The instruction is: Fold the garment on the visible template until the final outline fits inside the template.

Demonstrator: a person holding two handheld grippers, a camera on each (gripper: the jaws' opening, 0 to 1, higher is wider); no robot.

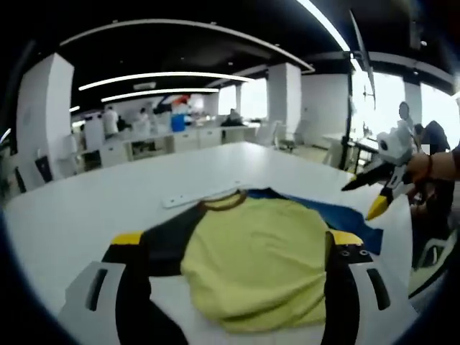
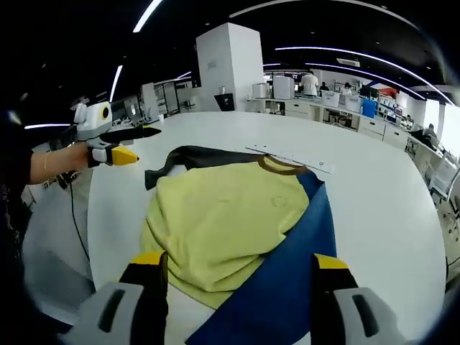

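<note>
A yellow shirt [image 1: 255, 262] [image 2: 223, 212] with a brown collar lies folded on the white table, one dark sleeve [image 1: 169, 241] [image 2: 180, 159] sticking out at its side. Under it lies the blue template sheet [image 1: 345, 215] [image 2: 287, 277], showing along one edge. My left gripper [image 1: 237, 238] hovers open at the shirt's near edge, its jaws wide apart and holding nothing. It also appears held by a hand beside the sleeve [image 2: 146, 144]. My right gripper [image 2: 238, 260] is open over the shirt and the blue sheet, and it hangs off the blue edge [image 1: 361, 200], also empty.
A white strip [image 1: 190, 196] [image 2: 291, 157] lies on the table [image 1: 86, 208] [image 2: 388, 208] just beyond the collar. The table edge runs close behind each gripper. Desks, pillars and several people stand far back in the room.
</note>
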